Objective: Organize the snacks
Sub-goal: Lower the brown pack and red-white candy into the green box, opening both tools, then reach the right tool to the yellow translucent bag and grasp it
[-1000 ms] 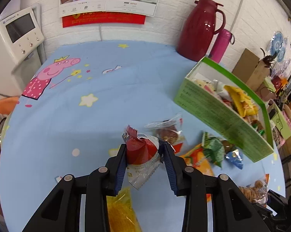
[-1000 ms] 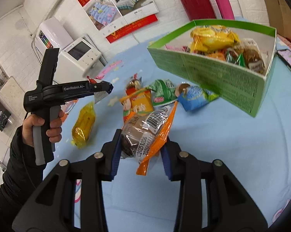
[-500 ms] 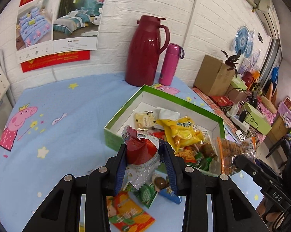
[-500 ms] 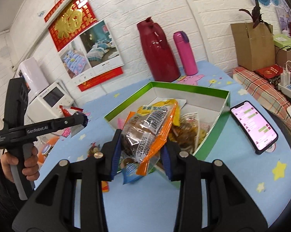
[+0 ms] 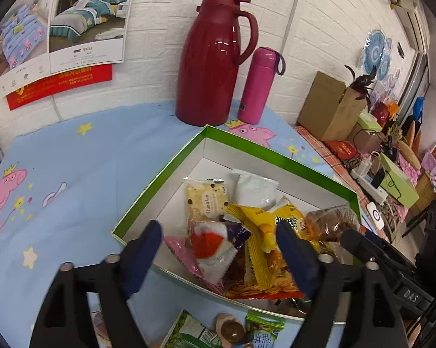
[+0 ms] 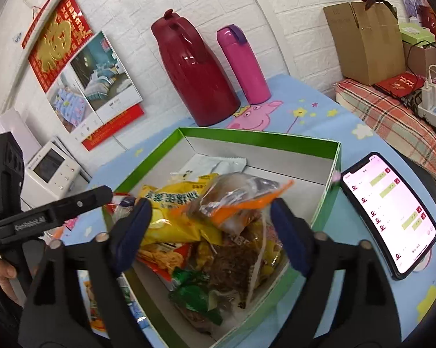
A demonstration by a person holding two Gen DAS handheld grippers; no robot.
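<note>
Snacks sit mostly in one green box [image 5: 159,174] on the blue cartoon tablecloth [image 5: 81,150]; the pile fills its near half. Left to right in the left wrist view: one pink packet at the near wall, one red-and-white packet [image 5: 210,245] blurred between the left gripper's fingers, one pale cookie packet [image 5: 207,200] behind it, one white pouch [image 5: 255,188], one yellow bag [image 5: 264,223], one clear bread pack with orange trim [image 5: 328,223]. At least three more packets lie outside the box on the cloth by its near wall, partly cut off.

Left gripper [image 5: 219,249] is spread wide above the box, both blue pads clear of the red-and-white packet, gripping nothing. Right gripper [image 6: 209,223] is likewise wide apart over the box; the bread pack [image 6: 235,200] lies between the pads without touching them, on top of the yellow bag [image 6: 174,203]. One green wrapper [image 6: 193,293] lies at the near corner.

Behind the box stand one dark red thermos jug [image 5: 215,69] and one pink bottle [image 5: 260,84], side by side. Right of the box lies one phone [image 6: 389,211], screen lit.
</note>
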